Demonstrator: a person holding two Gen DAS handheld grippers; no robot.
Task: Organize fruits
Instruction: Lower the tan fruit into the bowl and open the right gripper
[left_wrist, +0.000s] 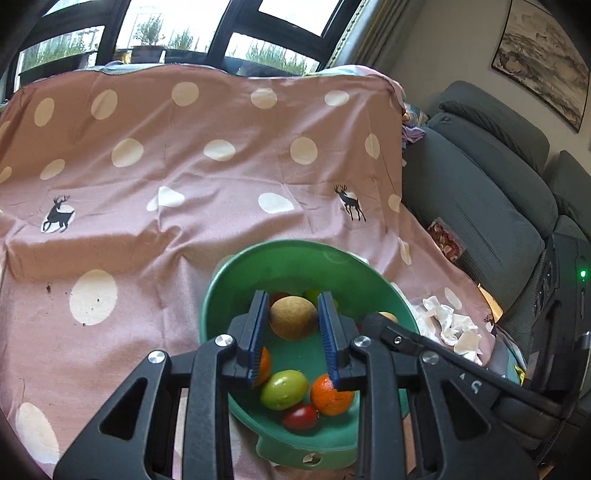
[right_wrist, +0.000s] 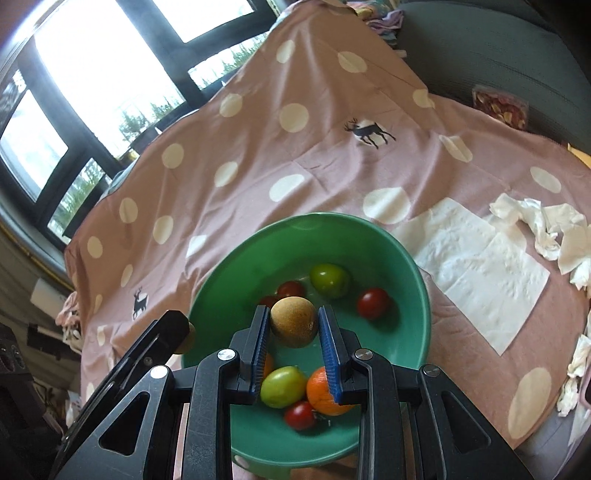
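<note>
Both grippers pinch brown fruits above bowl.

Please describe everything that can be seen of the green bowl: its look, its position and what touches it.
The green bowl is round, deep and glossy, apparently plastic, with a smooth rim and a low foot below. It stands upright on the pink dotted cloth, close to a flat white napkin. Inside lie green fruits, small red fruits and an orange.
</note>
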